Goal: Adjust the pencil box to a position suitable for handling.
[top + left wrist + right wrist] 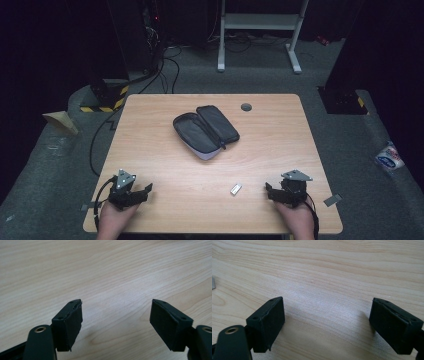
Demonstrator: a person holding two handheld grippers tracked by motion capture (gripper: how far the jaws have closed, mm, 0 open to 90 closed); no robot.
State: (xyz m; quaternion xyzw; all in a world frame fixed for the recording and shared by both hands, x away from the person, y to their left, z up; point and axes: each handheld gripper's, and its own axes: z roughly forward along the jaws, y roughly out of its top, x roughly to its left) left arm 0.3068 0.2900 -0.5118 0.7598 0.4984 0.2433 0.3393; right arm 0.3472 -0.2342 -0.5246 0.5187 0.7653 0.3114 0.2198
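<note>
Nothing is being held yet: the left gripper and right gripper are being kept spread, with the small eraser and open pouch being left untouched.

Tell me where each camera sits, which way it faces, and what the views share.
High view: above the near edge, facing forward and down on the table, open pencil case and small eraser; both hands with the left gripper and right gripper enter from below.
Left gripper view: on that gripper, looking along its spread jaws at bare wood.
Right gripper view: the same, with the eraser at its left edge.
Shared: the wooden tabletop.
</note>
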